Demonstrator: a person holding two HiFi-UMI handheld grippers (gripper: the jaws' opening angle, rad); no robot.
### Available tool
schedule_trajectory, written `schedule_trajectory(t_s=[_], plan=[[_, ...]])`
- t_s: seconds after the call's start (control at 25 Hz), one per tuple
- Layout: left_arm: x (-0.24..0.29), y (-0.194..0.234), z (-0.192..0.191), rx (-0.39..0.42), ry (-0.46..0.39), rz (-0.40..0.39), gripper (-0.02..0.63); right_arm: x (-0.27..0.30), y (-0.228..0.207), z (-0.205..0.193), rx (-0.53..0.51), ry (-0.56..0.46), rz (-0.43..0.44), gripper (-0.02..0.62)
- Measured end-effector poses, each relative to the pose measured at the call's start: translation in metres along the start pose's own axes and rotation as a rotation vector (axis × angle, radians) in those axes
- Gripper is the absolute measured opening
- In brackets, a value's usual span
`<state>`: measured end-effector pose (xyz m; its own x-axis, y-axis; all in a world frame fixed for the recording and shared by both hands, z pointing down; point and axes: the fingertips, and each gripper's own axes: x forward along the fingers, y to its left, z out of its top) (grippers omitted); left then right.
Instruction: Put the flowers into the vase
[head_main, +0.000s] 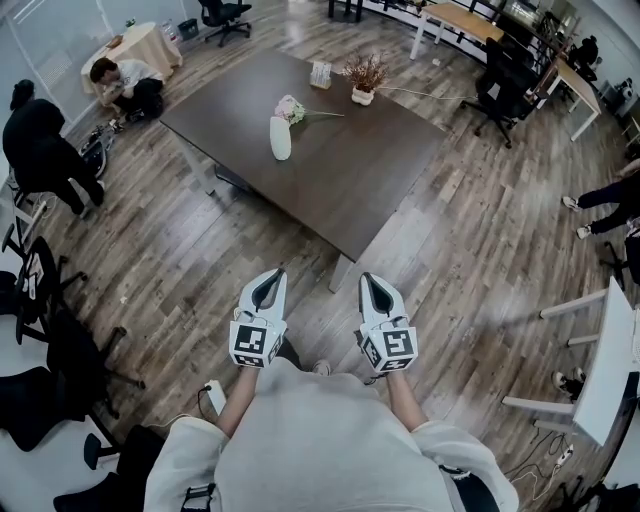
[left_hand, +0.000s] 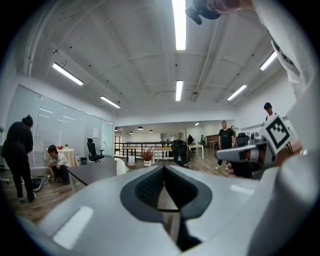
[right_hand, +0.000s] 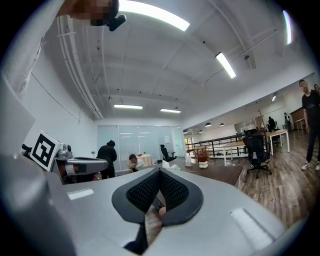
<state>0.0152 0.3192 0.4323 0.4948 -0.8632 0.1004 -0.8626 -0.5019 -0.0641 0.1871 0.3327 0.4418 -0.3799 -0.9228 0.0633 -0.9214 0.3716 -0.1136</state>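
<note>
Both jaw pairs pressed together, empty: left gripper (head_main: 269, 284), right gripper (head_main: 373, 287). Pink flower (head_main: 291, 108) lies well ahead, just beside white vase (head_main: 280, 138), stem pointing right; left gripper probably nearer.

The vase (head_main: 280, 138) stands on the table (head_main: 350, 190), toward its left corner. The flowers (head_main: 292, 108) lie just behind the vase. A potted plant (head_main: 364, 80) sits by the far edge.
</note>
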Motion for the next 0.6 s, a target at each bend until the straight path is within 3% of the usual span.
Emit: schedule_trajectory(t_s=[0.6], plan=[[0.077, 0.038, -0.011, -0.032, -0.013, -0.026, 0.011, 0.069, -0.033, 0.0, -0.02, 0.005, -0.013, -0.003]])
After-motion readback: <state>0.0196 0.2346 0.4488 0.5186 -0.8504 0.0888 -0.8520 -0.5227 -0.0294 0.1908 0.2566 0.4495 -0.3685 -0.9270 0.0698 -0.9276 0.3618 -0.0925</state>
